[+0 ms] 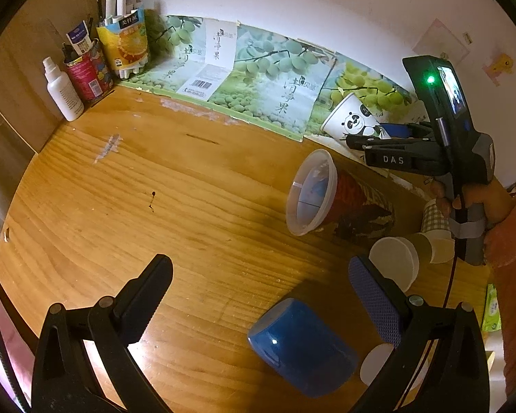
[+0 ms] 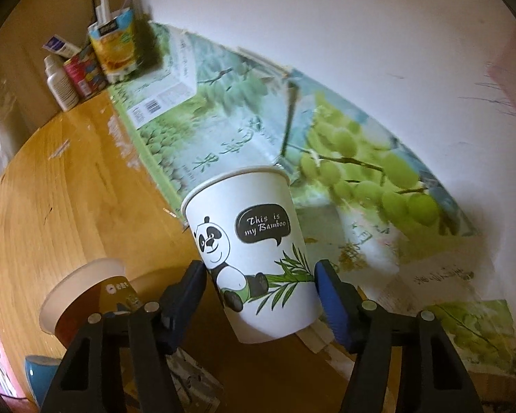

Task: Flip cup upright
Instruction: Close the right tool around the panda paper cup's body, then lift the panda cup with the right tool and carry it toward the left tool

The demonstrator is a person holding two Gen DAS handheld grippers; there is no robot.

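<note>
Wooden desk (image 1: 127,186) carried scattered cups; right gripper (image 2: 259,275) clamped the panda cup (image 2: 254,244) low on its wall, airborne at two o'clock in the left view, tilted, liable to crush or slip; left gripper (image 1: 258,292) hung open, empty

Black left gripper (image 1: 258,296) with blue textured pads (silver pivot screws); right gripper (image 1: 369,141) marked "DAS", salmon sleeve (image 1: 512,241).
</note>
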